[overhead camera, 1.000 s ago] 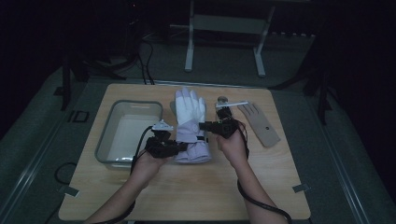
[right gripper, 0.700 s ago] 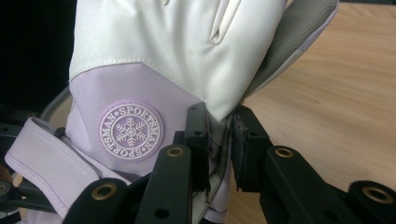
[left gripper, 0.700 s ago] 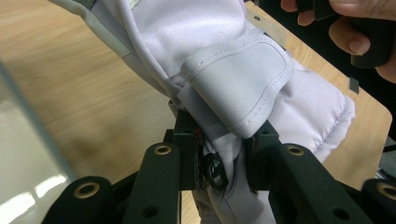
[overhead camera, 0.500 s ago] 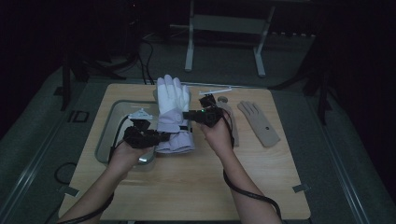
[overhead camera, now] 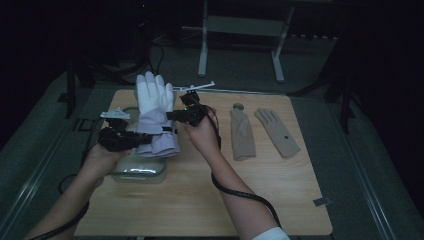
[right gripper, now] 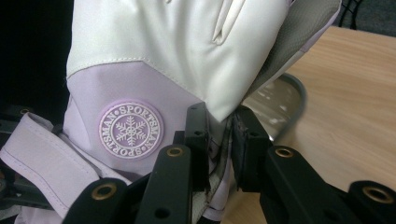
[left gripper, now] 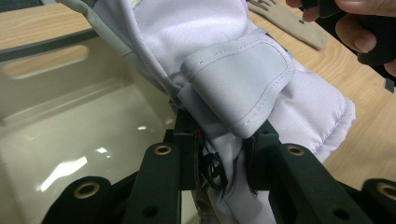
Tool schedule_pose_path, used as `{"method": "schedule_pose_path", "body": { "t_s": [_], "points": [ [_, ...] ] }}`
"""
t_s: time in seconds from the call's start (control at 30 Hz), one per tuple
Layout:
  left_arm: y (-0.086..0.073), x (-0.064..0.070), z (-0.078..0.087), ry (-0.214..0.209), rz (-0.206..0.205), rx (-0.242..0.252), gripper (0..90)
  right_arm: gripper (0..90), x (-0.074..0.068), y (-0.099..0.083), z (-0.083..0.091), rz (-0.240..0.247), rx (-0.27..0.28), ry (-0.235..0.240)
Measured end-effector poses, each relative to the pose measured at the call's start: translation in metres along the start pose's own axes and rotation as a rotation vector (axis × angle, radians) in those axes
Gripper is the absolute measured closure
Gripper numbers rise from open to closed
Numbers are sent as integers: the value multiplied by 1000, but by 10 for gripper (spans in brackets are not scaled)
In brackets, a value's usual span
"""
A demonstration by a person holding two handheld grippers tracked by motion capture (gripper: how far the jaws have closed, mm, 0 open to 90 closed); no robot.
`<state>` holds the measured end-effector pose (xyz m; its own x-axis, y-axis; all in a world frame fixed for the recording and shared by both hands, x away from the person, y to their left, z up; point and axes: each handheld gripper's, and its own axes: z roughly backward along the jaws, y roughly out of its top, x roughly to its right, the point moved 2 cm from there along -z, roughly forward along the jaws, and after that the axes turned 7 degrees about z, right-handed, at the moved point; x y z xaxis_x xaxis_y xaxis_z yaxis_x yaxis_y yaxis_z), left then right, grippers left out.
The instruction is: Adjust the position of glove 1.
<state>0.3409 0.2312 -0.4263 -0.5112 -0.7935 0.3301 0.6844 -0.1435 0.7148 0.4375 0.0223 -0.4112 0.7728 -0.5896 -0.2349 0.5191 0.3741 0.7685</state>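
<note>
Both tools (overhead camera: 150, 127) clamped on ski glove (overhead camera: 155, 110), held above clear bin (overhead camera: 137, 170)

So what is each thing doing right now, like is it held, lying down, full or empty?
White and lilac padded ski glove: held up over the tray, fingers pointing away.
Left hand-held gripper: shut on the glove's cuff.
Right hand-held gripper: shut on the glove's edge.
Clear plastic tray: on the table, looks empty.
Two beige knit gloves: lying flat, untouched.

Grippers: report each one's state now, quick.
Left gripper: shut on the white and lilac ski glove, at its cuff.
Right gripper: shut on the same glove's edge.
</note>
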Motion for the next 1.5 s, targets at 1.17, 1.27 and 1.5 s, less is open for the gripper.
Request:
{"method": "schedule_pose_path", "body": {
  "t_s": [1.17, 1.27, 1.5],
  "points": [
    [-62, -71, -33, 74, 8, -270, 566, 785, -17, -61, -105, -136, -165, -61],
    [-60, -72, -28, 78, 21, -248, 544, 786, -18, -62, -107, -121, -176, -86],
    [-55, -69, -14, 91, 20, -202, 508, 776, -18, -60, -110, -95, -200, -109]
  ]
}}
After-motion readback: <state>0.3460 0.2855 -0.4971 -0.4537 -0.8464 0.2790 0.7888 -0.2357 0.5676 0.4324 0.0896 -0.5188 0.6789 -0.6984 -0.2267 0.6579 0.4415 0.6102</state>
